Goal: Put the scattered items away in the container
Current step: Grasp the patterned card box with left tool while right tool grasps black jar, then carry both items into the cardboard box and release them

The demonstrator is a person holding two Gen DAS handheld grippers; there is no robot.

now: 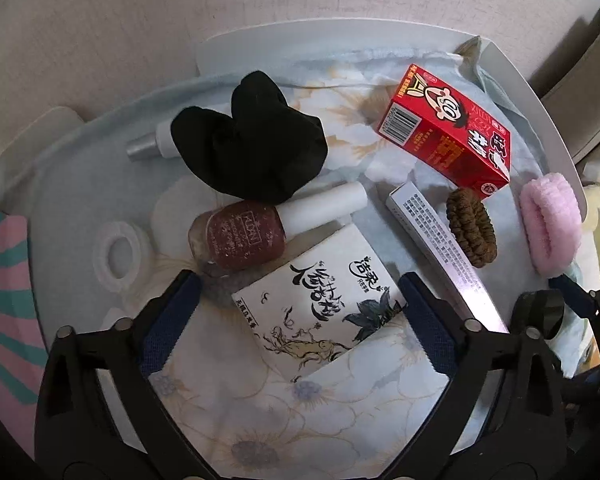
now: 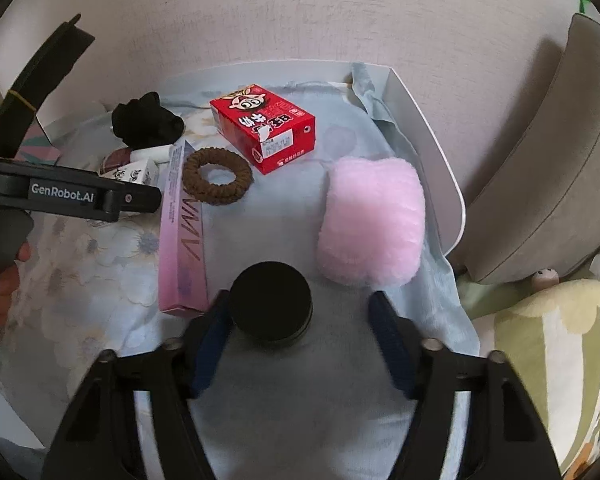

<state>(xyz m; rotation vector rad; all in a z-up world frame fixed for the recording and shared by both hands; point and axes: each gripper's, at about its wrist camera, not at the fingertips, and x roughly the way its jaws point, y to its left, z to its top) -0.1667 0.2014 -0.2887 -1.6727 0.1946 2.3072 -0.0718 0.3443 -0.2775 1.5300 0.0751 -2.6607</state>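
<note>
A: Left gripper (image 1: 300,312)?
B: Jaws wide apart, pointing steeply down. White tissue pack (image 1: 320,304) lies between the fingers on the floral cloth (image 1: 260,420), pads not touching it. Nothing gripped.

A: Right gripper (image 2: 300,320)?
B: Jaws partly apart around a black round jar (image 2: 271,307). Left pad is right at the jar's side, right pad clearly off it with a gap. So not clamped.

A: Other loose stuff?
B: All on the cloth. Nail polish bottle (image 1: 240,232), white cap, lying on its side just behind the tissue pack. Black sock (image 1: 252,148) bunched behind that, a silver-and-white tube (image 1: 152,146) poking out from its left. Red drink carton (image 2: 266,126) toward the back. Brown scrunchie (image 2: 217,178) just in front of the carton, beside a long pink box (image 2: 180,236). Pink fluffy scrunchie (image 2: 370,220) near the jar, at the right edge.

A: Container?
B: Can't pick one out for sure. White tray (image 2: 432,152) rim runs around the cloth's back and right.

A: Person?
B: Fingers on the left gripper's handle, (image 2: 0,280).
</note>
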